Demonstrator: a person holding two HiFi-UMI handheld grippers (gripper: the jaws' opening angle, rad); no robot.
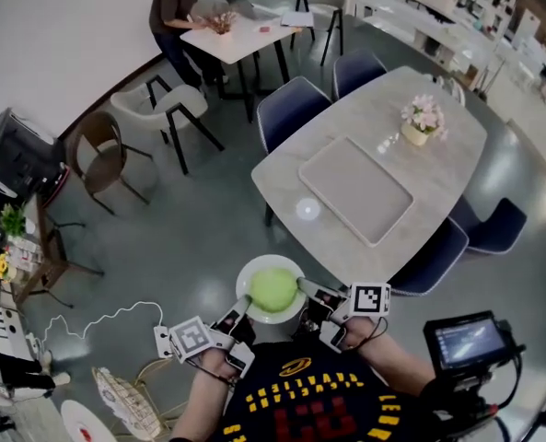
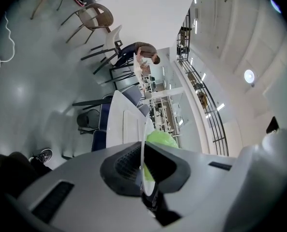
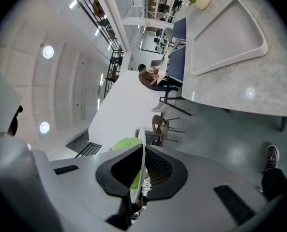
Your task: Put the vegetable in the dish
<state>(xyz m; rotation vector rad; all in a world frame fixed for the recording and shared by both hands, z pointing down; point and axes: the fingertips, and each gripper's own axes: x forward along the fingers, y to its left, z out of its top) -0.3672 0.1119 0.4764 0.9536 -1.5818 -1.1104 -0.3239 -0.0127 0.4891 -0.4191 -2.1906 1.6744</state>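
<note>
A white dish (image 1: 247,279) with a round light-green vegetable (image 1: 273,289) in it hangs in the air above the floor, just short of the table's near edge. My left gripper (image 1: 240,319) is shut on its near-left rim and my right gripper (image 1: 307,293) is shut on its right rim. In the left gripper view the dish rim (image 2: 144,139) runs edge-on between the jaws of the left gripper (image 2: 143,170), with the vegetable (image 2: 161,139) bulging to its right. The right gripper view shows the rim (image 3: 141,141) pinched by the right gripper (image 3: 142,170), the vegetable (image 3: 124,145) on its left.
A marble table (image 1: 447,159) ahead carries a flat grey tray (image 1: 355,189) and a flower pot (image 1: 422,122). Blue chairs (image 1: 291,104) ring it. A small monitor (image 1: 466,339) sits at my lower right. A white cable (image 1: 107,320) lies on the floor. A person (image 1: 176,12) sits at a far table.
</note>
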